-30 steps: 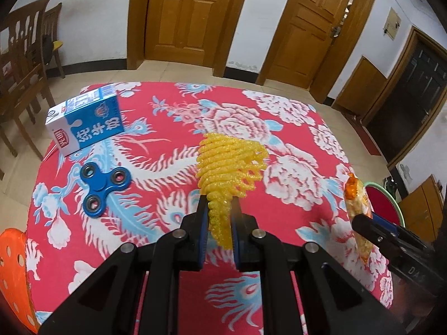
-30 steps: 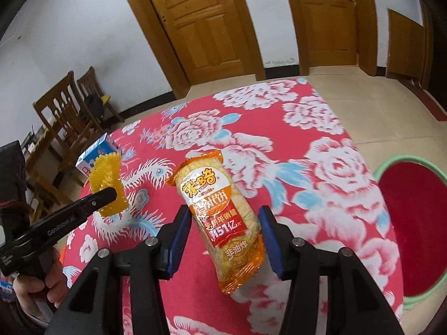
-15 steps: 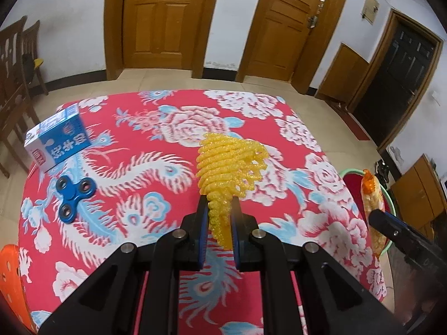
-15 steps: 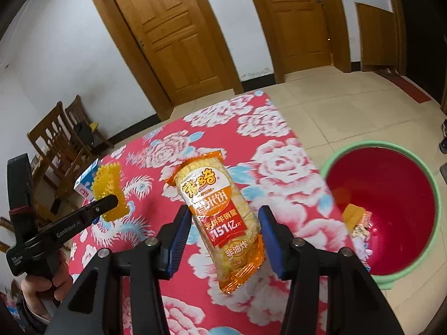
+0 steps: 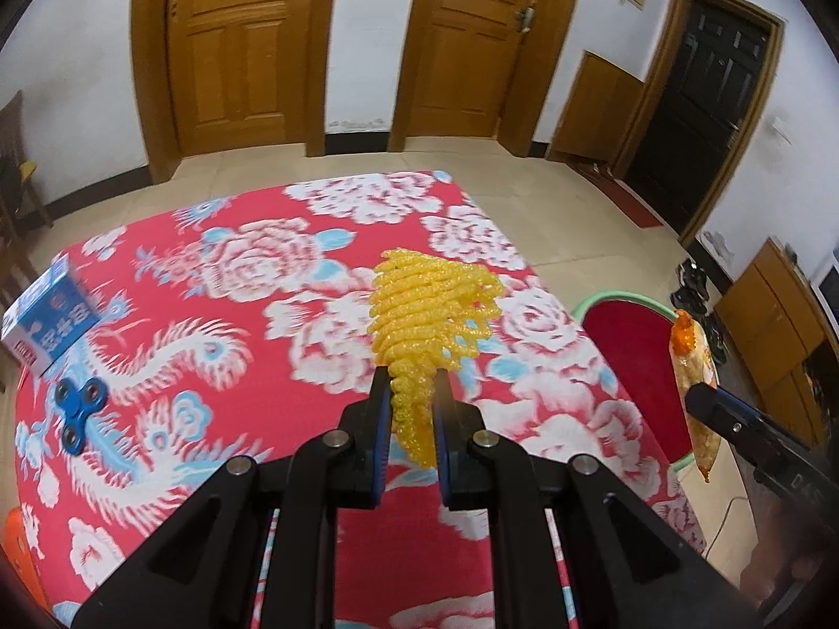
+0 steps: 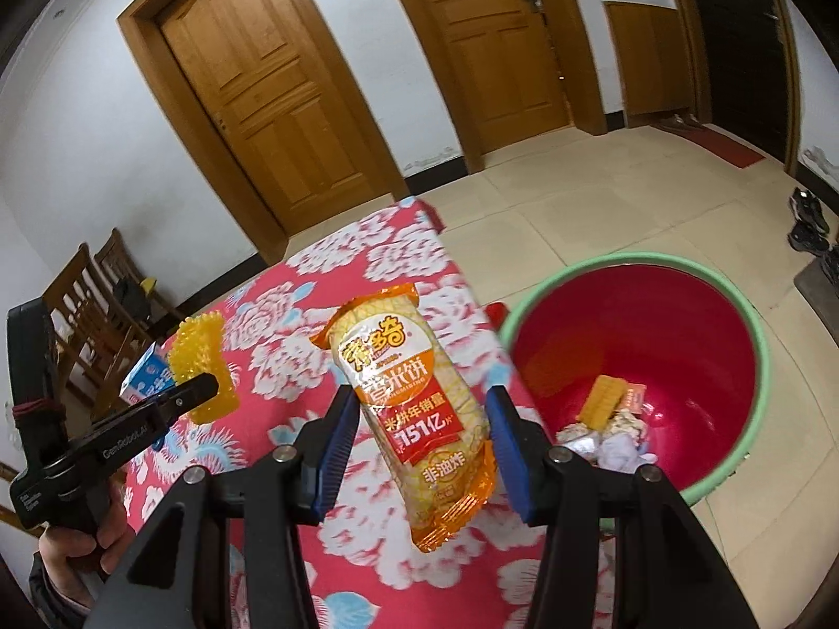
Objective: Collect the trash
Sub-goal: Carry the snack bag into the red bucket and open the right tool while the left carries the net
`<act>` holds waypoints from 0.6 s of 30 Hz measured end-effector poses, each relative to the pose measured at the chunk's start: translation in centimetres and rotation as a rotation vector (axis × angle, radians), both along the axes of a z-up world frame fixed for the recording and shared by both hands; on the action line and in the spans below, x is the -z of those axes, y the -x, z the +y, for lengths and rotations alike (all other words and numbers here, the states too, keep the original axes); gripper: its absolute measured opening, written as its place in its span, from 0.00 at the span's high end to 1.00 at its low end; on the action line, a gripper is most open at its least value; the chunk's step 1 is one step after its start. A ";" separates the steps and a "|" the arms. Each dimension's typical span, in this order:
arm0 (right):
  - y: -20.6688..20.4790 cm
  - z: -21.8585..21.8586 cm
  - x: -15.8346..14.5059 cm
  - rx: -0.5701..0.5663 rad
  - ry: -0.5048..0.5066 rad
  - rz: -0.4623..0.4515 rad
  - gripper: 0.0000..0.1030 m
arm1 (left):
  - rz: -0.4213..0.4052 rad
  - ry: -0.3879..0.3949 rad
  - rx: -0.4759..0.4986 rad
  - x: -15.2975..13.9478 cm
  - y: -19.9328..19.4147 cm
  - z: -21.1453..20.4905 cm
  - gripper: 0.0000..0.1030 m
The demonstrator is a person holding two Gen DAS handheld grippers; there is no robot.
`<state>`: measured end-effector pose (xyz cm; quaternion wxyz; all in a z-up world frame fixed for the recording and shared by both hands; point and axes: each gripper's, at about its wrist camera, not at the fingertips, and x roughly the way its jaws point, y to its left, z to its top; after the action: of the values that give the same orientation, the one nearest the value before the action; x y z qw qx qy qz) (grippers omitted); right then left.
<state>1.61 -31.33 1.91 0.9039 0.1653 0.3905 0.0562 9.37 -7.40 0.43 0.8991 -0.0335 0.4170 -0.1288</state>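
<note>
My left gripper (image 5: 412,393) is shut on a yellow foam net sleeve (image 5: 425,314) and holds it above the red floral table (image 5: 262,288). The sleeve also shows in the right wrist view (image 6: 202,361). My right gripper (image 6: 419,419) is shut on an orange rice-cracker packet (image 6: 414,393) and holds it over the table's right edge, next to the red basin with a green rim (image 6: 629,346). The basin holds several scraps of trash (image 6: 608,409). The packet also shows in the left wrist view (image 5: 692,367), beside the basin (image 5: 629,346).
A blue milk carton (image 5: 47,320) and a blue fidget spinner (image 5: 78,409) lie at the table's left side. Wooden chairs (image 6: 94,304) stand beyond the table on the left. Wooden doors (image 5: 241,42) line the far wall. Shoes (image 6: 807,220) lie on the tiled floor at the right.
Both grippers have swung to the right with their loads. The basin has come into full view under the right gripper, and the carton and spinner have slid to the left edge.
</note>
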 end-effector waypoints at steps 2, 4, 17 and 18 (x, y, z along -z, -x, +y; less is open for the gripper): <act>0.1 -0.9 0.1 0.021 -0.004 0.003 0.49 | -0.002 -0.006 0.023 -0.1 -0.1 -1.2 0.87; 0.3 -1.7 0.3 0.039 -0.008 0.007 0.49 | -0.006 -0.011 0.045 -0.1 -0.3 -2.3 0.87; 0.8 -6.5 1.8 0.151 -0.028 0.036 0.49 | -0.011 -0.029 0.183 0.5 -1.3 -9.4 0.87; 0.8 -6.8 1.9 0.159 -0.027 0.038 0.49 | -0.010 -0.029 0.192 0.6 -1.4 -9.9 0.87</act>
<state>0.77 -38.14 -0.04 0.8957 0.2091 0.3922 -0.0137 10.77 -17.29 -0.20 0.8852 0.0204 0.4154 -0.2084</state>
